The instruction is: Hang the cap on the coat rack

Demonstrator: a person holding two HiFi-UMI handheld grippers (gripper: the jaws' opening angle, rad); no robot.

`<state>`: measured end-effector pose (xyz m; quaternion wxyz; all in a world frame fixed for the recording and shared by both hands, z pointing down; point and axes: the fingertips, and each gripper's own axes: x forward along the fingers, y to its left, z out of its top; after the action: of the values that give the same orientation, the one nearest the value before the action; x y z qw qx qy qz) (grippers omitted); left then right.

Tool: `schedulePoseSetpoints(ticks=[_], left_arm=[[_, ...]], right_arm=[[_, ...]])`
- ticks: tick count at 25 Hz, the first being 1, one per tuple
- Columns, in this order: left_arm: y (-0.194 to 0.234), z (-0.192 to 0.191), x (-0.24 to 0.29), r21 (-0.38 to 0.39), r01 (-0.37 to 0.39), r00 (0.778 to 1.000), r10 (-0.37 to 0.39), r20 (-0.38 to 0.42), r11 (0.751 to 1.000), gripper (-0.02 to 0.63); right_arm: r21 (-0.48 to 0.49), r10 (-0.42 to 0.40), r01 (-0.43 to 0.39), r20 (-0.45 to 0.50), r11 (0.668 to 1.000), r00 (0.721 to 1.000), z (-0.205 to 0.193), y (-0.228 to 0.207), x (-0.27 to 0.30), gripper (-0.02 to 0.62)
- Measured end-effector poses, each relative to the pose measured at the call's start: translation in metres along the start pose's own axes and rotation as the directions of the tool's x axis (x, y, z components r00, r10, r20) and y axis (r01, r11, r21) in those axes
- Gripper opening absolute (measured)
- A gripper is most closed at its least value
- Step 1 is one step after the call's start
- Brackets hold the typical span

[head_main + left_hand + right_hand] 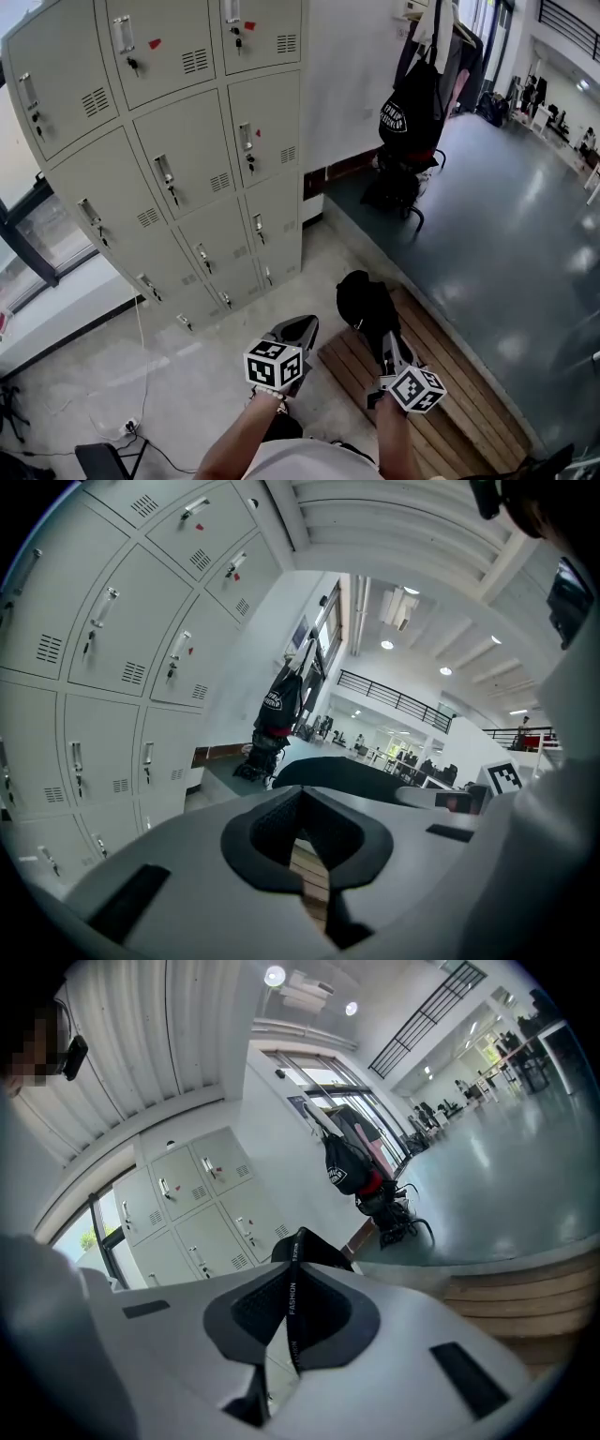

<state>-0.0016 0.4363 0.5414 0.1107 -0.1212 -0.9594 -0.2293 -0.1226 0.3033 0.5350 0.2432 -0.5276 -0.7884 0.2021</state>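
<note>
Pinching a black strap printed FASHION, the right gripper (289,1288) has its jaws pressed together on the cap (364,298). The strap runs down the seam between the dark pads (253,1312), and the cap's black crown rises just beyond the jaw tips. In the head view the cap sits at the front of that gripper, a little below and right of centre, over the end of a slatted wooden bench (450,403).

The left gripper (298,328) is just beside the cap, at its 8 o'clock. Its jaws are fully together with nothing between them. In the left gripper view only a sliver of bench slats shows through the gap below the pads, and the cap's dark curve lies past the tips at 1 o'clock. Each gripper carries its marker cube (274,366) on the end nearest the person, whose forearms enter from 6 o'clock.

The coat rack (441,66) stands well apart from the cap, at 1 o'clock in the head view, on the dark glossy floor (525,234) beside a white wall. It is loaded with garments and a black bag (410,108) with white lettering. The cap is not on it.

A bank of pale grey lockers (178,150) fills 10 to 12 o'clock, with keys hanging in several doors.
</note>
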Motion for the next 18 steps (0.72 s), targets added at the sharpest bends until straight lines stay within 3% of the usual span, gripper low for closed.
schedulePoseSetpoints(ticks=[12,18], left_arm=[[0.075,0.049,0.013,0.060,0.090,0.996,-0.088,-0.036,0.994,0.005],[0.099,0.067,0.015,0.056,0.104,0.994,-0.103,-0.017,0.993,0.005]], right_arm=[[0.019,-0.044,0.043,0.066,0.999,0.997,-0.009,0.055,0.083,0.017],[-0.007,-0.055,0.056,0.045,0.998,0.997,-0.018,0.070,0.110,0.017]])
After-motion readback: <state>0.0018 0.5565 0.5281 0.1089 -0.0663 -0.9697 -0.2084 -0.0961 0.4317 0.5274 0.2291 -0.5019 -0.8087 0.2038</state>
